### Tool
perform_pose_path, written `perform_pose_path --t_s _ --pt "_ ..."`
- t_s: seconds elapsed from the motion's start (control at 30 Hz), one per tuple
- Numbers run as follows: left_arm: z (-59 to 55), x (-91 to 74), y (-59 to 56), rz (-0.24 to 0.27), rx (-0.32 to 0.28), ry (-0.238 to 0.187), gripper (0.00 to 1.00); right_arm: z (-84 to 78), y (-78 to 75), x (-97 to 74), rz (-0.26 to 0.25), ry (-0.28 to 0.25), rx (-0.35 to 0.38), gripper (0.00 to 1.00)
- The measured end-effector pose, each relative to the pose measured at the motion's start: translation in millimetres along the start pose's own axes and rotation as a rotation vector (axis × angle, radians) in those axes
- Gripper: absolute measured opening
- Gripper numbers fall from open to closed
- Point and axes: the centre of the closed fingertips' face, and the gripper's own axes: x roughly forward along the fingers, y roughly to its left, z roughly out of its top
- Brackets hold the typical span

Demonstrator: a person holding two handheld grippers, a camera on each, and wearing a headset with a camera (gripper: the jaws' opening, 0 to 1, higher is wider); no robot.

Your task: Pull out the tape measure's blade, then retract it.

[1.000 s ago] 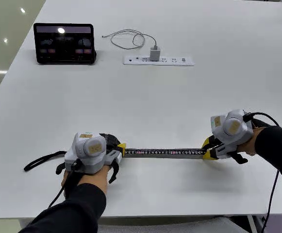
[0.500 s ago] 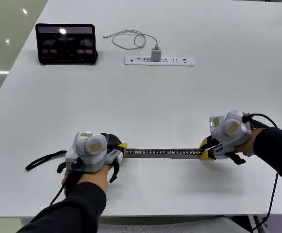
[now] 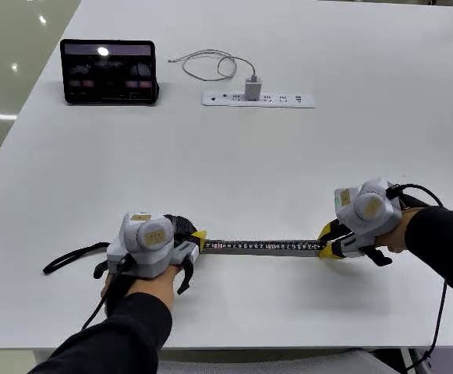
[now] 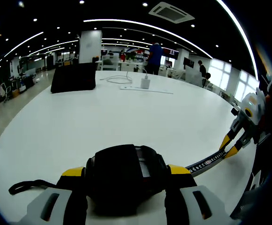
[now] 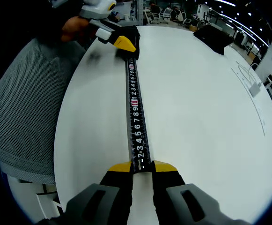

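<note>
A black tape measure case (image 3: 179, 228) sits on the white table (image 3: 234, 171), and my left gripper (image 3: 189, 244) is shut on it; in the left gripper view the case (image 4: 126, 176) sits between the yellow-tipped jaws. The dark numbered blade (image 3: 261, 247) runs rightwards, flat along the table, to my right gripper (image 3: 326, 241). In the right gripper view the blade (image 5: 136, 117) stretches away from the right gripper (image 5: 142, 167), which is shut on its end. The left gripper (image 5: 119, 42) with the case lies at the far end.
A dark tablet (image 3: 110, 71) stands at the far left, beside a white power strip (image 3: 257, 99) with a charger and looped cable (image 3: 210, 64). A black strap (image 3: 70, 255) trails left of the case. The table's near edge is close to both hands.
The right gripper has drifted a little towards the left one, so the exposed blade looks slightly shorter. The left gripper has stayed put; the head camera shifted slightly.
</note>
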Motion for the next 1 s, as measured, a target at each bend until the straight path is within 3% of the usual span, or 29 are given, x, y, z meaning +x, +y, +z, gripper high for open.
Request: perform_pose_path --t_s 1.0 --pt "-0.5 0.2 -0.1 -0.003 -0.002 0.007 0.63 16.9 3.2 8.1 0.005 -0.002 0.008 0.11"
